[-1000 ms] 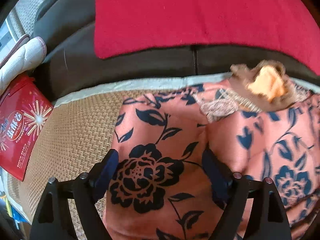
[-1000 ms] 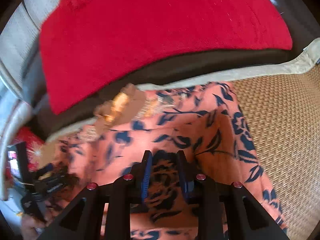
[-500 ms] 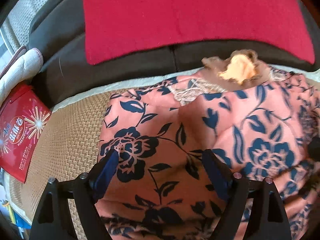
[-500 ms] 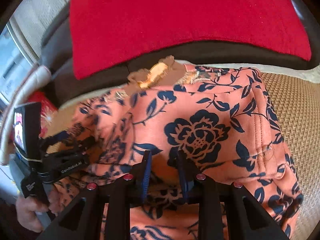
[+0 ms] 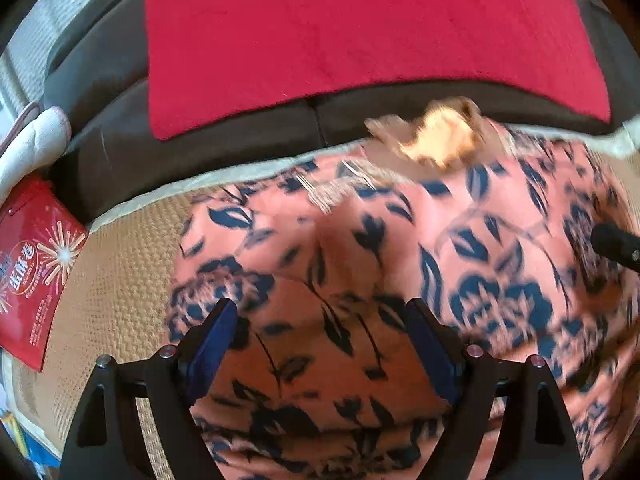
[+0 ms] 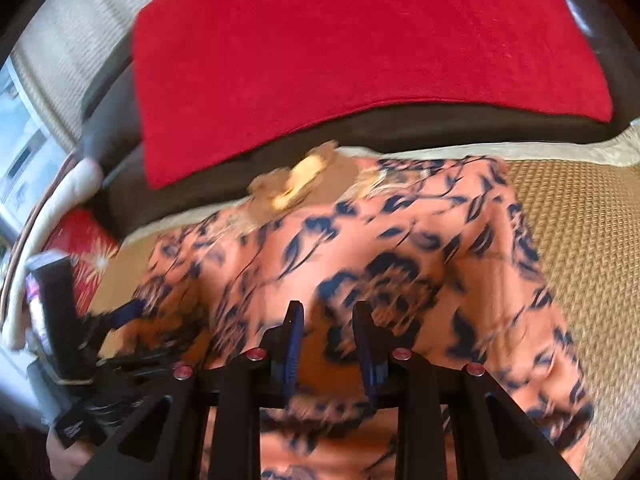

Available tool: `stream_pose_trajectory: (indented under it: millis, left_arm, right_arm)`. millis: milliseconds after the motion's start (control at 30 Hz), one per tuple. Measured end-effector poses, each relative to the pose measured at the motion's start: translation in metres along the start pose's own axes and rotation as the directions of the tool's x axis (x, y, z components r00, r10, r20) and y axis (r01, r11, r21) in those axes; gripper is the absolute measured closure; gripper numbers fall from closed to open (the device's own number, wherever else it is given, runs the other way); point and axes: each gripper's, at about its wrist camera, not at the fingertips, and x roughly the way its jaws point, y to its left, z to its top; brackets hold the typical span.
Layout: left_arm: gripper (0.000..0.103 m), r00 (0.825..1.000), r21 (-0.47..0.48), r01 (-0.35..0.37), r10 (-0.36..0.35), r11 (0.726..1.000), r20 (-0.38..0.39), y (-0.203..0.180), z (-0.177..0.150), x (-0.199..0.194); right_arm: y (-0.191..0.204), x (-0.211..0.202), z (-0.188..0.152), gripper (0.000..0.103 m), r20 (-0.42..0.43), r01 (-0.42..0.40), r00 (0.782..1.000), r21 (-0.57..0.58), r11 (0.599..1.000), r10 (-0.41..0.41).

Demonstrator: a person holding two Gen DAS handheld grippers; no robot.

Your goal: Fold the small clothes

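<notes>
A salmon garment with dark blue flowers point(image 5: 360, 248) lies bunched on a woven mat point(image 5: 112, 280); its tan collar trim point(image 5: 436, 140) points toward the sofa back. My left gripper point(image 5: 320, 316) stands open and wide over the garment's left part, with cloth lying loose between the fingers. In the right wrist view the same garment point(image 6: 380, 248) fills the middle. My right gripper point(image 6: 328, 312) is narrow and shut on a fold of it. At the cloth's left edge a blue fingertip point(image 6: 130, 310) of the left gripper shows. Both views are blurred.
A red cloth point(image 5: 360, 32) covers the dark sofa back point(image 5: 120, 92) behind the mat. A red printed box point(image 5: 32, 272) and a white padded item point(image 5: 32, 148) sit at the left. Bare mat point(image 6: 580, 240) lies right of the garment. A person's hand point(image 6: 60, 452) holds the left gripper.
Both grippers drew back from the sofa, so more of the garment shows. The flower print slid up and left between the left jaws. Neither gripper's jaw gap changed.
</notes>
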Motion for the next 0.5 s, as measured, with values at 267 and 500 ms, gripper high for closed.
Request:
stream_pose_trajectory:
  millis: [267, 500]
  left_arm:
    - [0.017, 0.995, -0.049, -0.046, 0.041, 0.998, -0.087, 0.013, 0.011, 0.03]
    - [0.017, 0.998, -0.01, -0.011, 0.01, 1.0, -0.065, -0.004, -0.002, -0.005]
  right_arm:
    - [-0.017, 0.02, 0.007, 0.073, -0.02, 0.053, 0.998, 0.017, 0.998, -0.053]
    - [0.001, 0.003, -0.002, 0.064, -0.048, -0.049, 0.998, -0.026, 0.998, 0.048]
